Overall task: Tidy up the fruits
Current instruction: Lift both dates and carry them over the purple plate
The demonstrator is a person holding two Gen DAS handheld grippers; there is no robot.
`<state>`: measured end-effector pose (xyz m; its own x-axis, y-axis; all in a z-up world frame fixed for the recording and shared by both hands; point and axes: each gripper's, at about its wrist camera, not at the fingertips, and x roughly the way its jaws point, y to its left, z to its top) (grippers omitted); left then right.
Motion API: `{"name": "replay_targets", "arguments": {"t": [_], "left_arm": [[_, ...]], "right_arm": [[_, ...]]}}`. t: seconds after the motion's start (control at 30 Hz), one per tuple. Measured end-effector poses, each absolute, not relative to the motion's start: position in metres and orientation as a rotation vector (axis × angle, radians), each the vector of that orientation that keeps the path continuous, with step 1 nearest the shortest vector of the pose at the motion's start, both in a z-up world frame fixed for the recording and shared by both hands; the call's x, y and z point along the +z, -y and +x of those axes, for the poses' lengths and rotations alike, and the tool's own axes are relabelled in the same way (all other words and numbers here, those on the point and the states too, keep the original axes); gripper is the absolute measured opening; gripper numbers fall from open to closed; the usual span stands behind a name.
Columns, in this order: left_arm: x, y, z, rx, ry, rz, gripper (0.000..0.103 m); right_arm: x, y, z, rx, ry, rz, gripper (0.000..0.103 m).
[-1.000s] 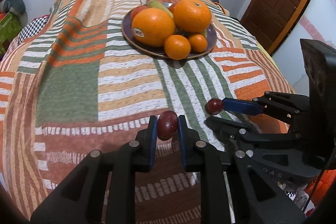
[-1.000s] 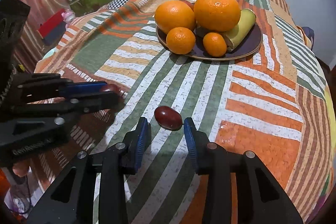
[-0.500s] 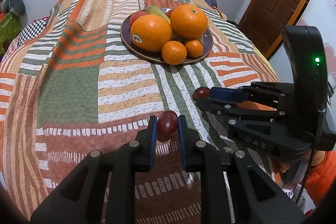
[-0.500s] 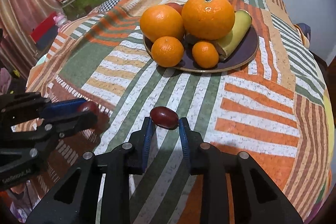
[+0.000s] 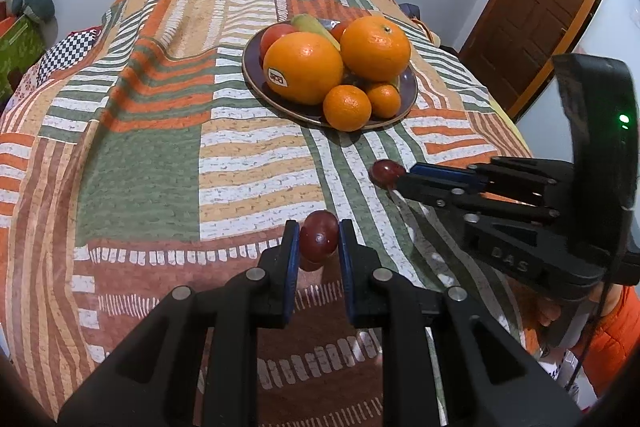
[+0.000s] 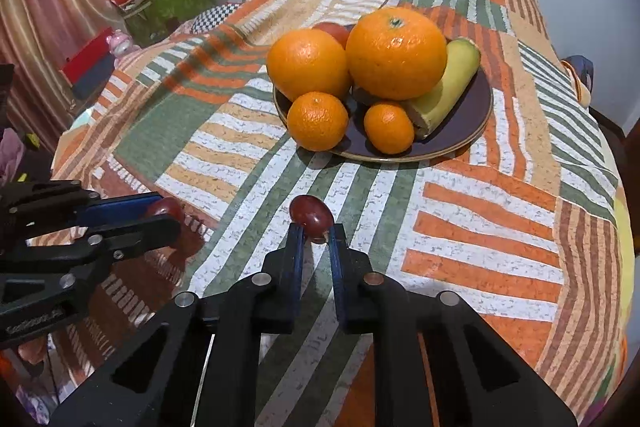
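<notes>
My left gripper (image 5: 319, 241) is shut on a dark red grape (image 5: 319, 235), held above the striped cloth. My right gripper (image 6: 313, 231) is shut on a second dark red grape (image 6: 311, 214), also lifted off the cloth. Each gripper shows in the other's view: the right one with its grape (image 5: 387, 172), the left one with its grape (image 6: 165, 207). A dark plate (image 5: 409, 89) (image 6: 472, 107) stands beyond both, holding two big oranges (image 5: 304, 67), two small mandarins (image 6: 318, 121), a banana (image 6: 444, 89) and a red fruit behind.
A striped patchwork cloth (image 5: 140, 155) covers the table. A brown door (image 5: 536, 7) is at the far right. Boxes and clutter (image 6: 160, 3) and a curtain (image 6: 44, 7) stand off the table's left side.
My right gripper closed on the second grape and lifted it off the cloth. Both grippers rose and pulled back a little from the plate. The left grape stays gripped.
</notes>
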<state>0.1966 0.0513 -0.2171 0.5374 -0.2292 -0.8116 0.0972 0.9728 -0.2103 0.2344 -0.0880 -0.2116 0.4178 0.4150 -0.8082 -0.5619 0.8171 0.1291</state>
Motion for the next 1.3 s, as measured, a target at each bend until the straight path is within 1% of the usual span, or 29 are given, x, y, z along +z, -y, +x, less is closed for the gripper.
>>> {"name": "replay_targets", "arguments": {"t": [0.23,0.27,0.37,0.4,0.63,0.67,0.7,0.77,1.07,1.3], "left_arm": [[-0.211,-0.051,0.2,-0.2,-0.966,-0.159,0.019],[-0.211,-0.051,0.2,-0.2,-0.965,-0.156,0.019],[-0.213,-0.05,0.2,-0.2,-0.97,-0.152,0.019],[-0.213,-0.051,0.2,-0.198,-0.972,-0.152,0.019],[-0.214,-0.056,0.202,-0.189,-0.976,-0.158,0.019],[-0.214,-0.057,0.203,-0.188,-0.976,-0.158,0.019],[-0.213,-0.057,0.203,-0.187,-0.974,-0.158,0.019],[-0.212,-0.057,0.206,-0.186,-0.973,-0.158,0.019],[-0.198,-0.051,0.226,-0.193,-0.937,-0.139,0.019],[-0.173,-0.046,0.257,-0.197,-0.876,-0.121,0.019]], "right_arm": [[-0.198,0.097,0.232,0.633,-0.926,-0.169,0.012],[-0.197,0.098,0.232,0.652,-0.932,-0.165,0.014],[-0.198,0.093,0.236,0.655,-0.943,-0.166,0.027],[-0.2,0.09,0.238,0.656,-0.947,-0.172,0.028],[-0.219,0.072,0.251,0.628,-0.991,-0.247,0.028],[-0.219,0.072,0.25,0.629,-0.989,-0.249,0.027],[-0.219,0.073,0.25,0.629,-0.985,-0.243,0.023],[-0.217,0.077,0.249,0.629,-0.985,-0.239,0.02],[-0.196,0.1,0.252,0.622,-0.928,-0.177,0.019],[-0.166,0.121,0.264,0.584,-0.838,-0.129,0.019]]}}
